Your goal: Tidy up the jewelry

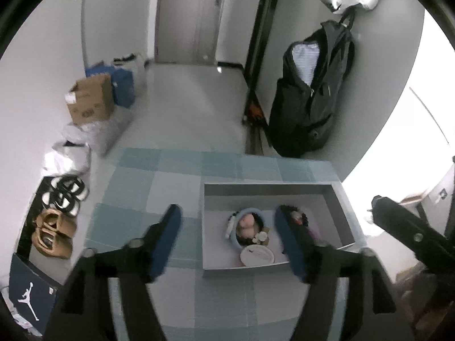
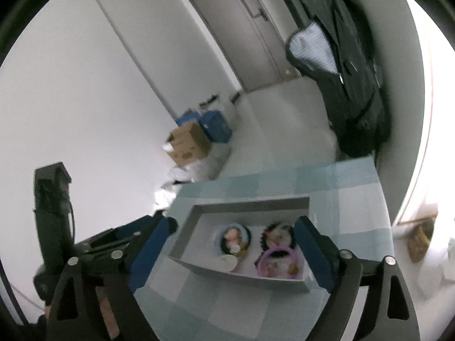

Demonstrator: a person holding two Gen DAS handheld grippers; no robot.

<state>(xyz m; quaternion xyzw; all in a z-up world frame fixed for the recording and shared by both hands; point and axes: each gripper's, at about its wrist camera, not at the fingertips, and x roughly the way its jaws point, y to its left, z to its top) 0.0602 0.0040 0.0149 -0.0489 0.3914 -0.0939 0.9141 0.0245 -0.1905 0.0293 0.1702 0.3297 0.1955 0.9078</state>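
Note:
A shallow grey box lies on a table under a blue checked cloth. Inside it are a light blue ring with pink pieces, a white round disc and a dark fuzzy band. My left gripper hangs open above the box's left edge, empty. In the right wrist view the same box also holds a pink ring beside the blue ring and dark fuzzy band. My right gripper is open wide over the box, holding nothing.
A black backpack hangs on the wall past the table's far right corner. A cardboard box, bags and shoes line the floor at the left wall. A dark shoe box sits near left. A closed door stands at the back.

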